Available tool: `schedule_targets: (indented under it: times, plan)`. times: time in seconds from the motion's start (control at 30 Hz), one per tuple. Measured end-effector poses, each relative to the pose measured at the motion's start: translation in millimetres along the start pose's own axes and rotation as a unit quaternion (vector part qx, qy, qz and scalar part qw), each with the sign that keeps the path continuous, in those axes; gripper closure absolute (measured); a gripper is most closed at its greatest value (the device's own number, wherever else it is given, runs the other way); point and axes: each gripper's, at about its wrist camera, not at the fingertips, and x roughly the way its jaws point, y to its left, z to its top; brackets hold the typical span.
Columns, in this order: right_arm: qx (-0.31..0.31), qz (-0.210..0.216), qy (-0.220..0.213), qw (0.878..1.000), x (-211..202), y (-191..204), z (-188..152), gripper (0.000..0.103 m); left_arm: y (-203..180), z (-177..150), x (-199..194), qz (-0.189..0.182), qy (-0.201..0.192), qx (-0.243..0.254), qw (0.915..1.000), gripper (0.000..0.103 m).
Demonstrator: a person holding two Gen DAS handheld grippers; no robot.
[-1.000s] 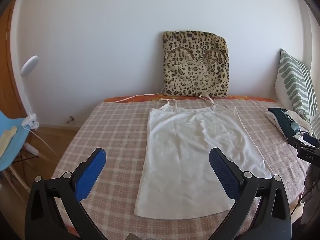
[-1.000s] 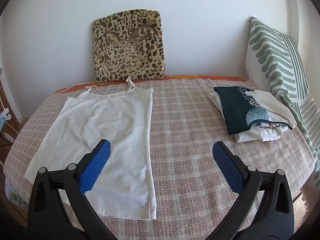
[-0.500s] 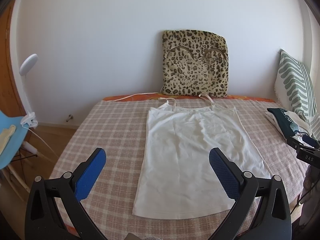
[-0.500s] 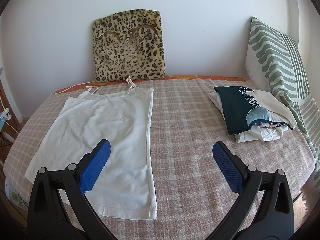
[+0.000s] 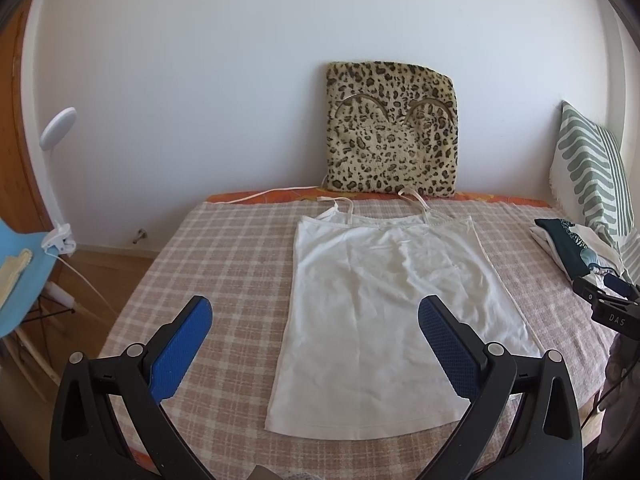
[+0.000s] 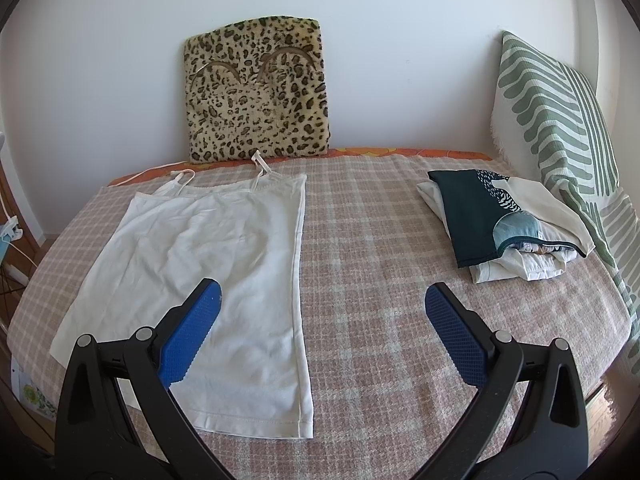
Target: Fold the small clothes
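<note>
Camisole [image 5: 384, 312], thin white cotton, lies flat, wrinkled.

Both wrist cameras sit behind wide-spread jaws, above the near edge of the bed [image 5: 224, 248], facing the far wall. The left view frames the white top [image 5: 384, 304] between its jaws; the right view has it behind its left jaw. Both share the leopard cushion [image 6: 256, 88] and folded pile [image 6: 500, 220].

Surface: bed [image 5: 224, 264] under a pink-and-beige checked blanket.
Centre: white camisole [image 5: 384, 312], spread flat, straps toward the wall.
Right side: stack of folded clothes [image 6: 504, 224], dark green garment on top.
Head end: leopard-print cushion [image 6: 256, 92], green-striped pillow [image 6: 560, 120].
</note>
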Motion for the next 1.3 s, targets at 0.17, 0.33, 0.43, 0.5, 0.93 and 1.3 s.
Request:
schedule_targets:
  times: [0.17, 0.33, 0.43, 0.5, 0.93, 1.3]
  plan:
    - [0.0, 0.001, 0.0, 1.0, 0.4, -1.0, -0.3, 0.0, 1.6, 0.3, -0.4, 0.0, 0.0, -0.001, 1.0, 0.0]
    - [0.0, 0.001, 0.001, 1.0, 0.5, -1.4, -0.4, 0.0, 1.6, 0.7, -1.2, 0.0, 0.0, -0.003, 1.0, 0.0]
    - [0.001, 0.001, 0.001, 1.0, 0.3, -1.5, -0.4, 0.0, 3.4, 0.8, -0.6, 0.001, 0.001, -0.004, 1.0, 0.0]
    - [0.001, 0.001, 0.001, 1.0, 0.3, -1.5, -0.3, 0.0, 3.4, 0.8, -0.6, 0.001, 0.001, -0.004, 1.0, 0.0]
    - [0.001, 0.001, 0.002, 1.0, 0.7, -1.5, -0.6, 0.0, 3.5, 1.1, -0.5, 0.001, 0.001, -0.004, 1.0, 0.0]
    - [0.002, 0.002, 0.002, 1.0, 1.5, -0.9, -0.5, 0.0, 3.3, 1.4, 0.6, 0.0, 0.003, -0.005, 1.0, 0.0]
